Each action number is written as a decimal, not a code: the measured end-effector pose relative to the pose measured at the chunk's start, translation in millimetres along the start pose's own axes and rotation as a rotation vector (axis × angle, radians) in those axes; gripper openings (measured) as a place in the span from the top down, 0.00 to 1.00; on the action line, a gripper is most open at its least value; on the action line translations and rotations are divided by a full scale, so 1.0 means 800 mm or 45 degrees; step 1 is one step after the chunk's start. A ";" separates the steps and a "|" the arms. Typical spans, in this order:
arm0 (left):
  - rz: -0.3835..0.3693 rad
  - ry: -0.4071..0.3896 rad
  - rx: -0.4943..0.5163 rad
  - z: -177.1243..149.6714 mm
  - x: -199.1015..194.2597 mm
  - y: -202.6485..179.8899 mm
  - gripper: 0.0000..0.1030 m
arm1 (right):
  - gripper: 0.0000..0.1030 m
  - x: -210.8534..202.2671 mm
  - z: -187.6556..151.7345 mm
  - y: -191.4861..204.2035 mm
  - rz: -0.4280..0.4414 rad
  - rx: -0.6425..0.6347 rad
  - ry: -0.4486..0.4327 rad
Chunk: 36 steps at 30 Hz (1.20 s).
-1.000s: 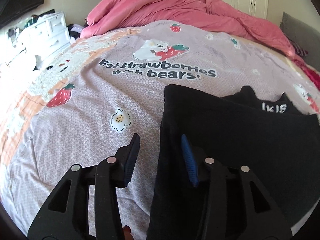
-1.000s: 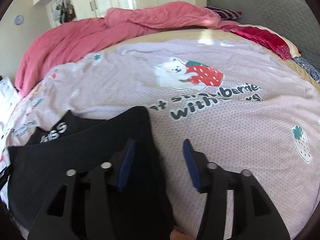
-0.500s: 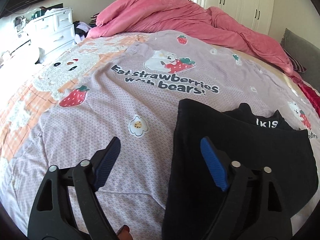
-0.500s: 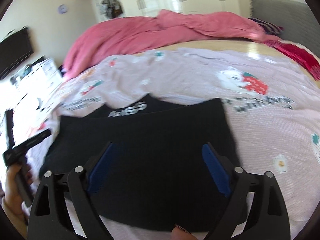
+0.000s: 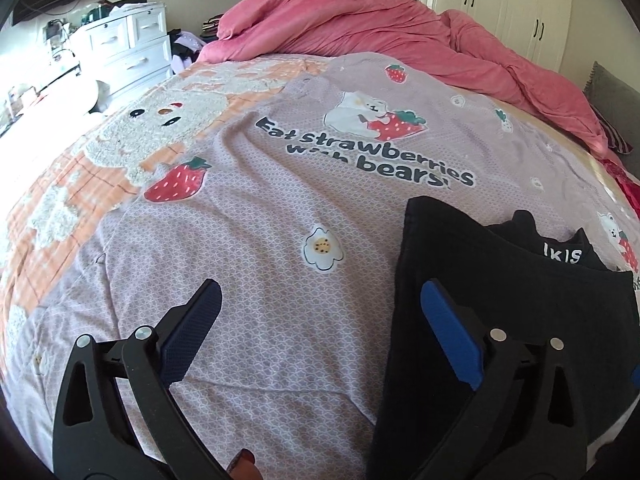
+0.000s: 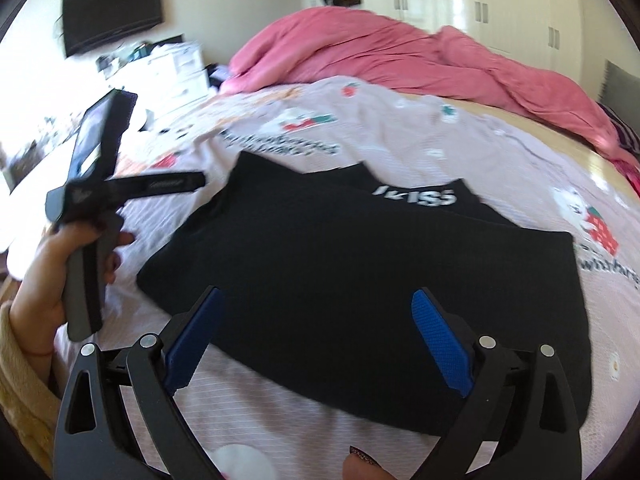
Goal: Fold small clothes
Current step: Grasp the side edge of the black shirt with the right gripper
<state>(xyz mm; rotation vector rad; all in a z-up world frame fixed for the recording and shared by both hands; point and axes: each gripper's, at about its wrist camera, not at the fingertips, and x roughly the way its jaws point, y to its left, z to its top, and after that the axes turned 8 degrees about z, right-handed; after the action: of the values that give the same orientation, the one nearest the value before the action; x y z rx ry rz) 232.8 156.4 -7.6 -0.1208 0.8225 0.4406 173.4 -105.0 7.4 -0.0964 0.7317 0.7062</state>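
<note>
A black folded garment [image 5: 504, 304] with white lettering [image 6: 414, 196] at its far edge lies flat on the lilac strawberry-bear bedspread [image 5: 280, 216]. My left gripper [image 5: 320, 286] hangs over the bedspread just left of the garment's left edge. Its jaws are opening wide and nothing is between them. In the right wrist view a hand [image 6: 44, 268] holds that same gripper [image 6: 162, 138] at the garment's left. My right gripper [image 6: 318, 293] hovers above the garment's near edge. Its jaws are also opening, wide apart, with the pads [image 6: 438, 340] off the cloth.
A heaped pink duvet [image 5: 360, 16] fills the far end of the bed. White drawers [image 5: 128, 52] and a wall TV [image 6: 112, 10] stand off the left side, wardrobes [image 5: 500, 4] at the back, and a grey cushion [image 5: 612, 96] at the right.
Both grippers have opened from narrow to wide. The right one swung left and now sits over the garment's middle. The left one drew slightly left, off the garment's edge.
</note>
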 end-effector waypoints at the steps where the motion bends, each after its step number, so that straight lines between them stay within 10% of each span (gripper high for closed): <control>1: 0.001 0.009 -0.004 0.000 0.002 0.002 0.09 | 0.08 0.004 -0.001 0.007 0.014 -0.015 0.008; 18: -0.033 0.080 -0.106 0.003 0.018 0.032 0.09 | 0.07 0.060 -0.021 0.095 0.025 -0.347 0.141; 36: -0.070 0.085 -0.131 0.005 0.018 0.035 0.09 | 0.04 0.140 -0.014 0.120 -0.245 -0.529 0.191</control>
<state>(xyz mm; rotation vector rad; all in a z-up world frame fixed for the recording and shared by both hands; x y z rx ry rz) 232.5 187.8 -13.6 -0.2539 0.8600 0.4291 166.1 27.0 -58.0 -0.5972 0.6986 0.6624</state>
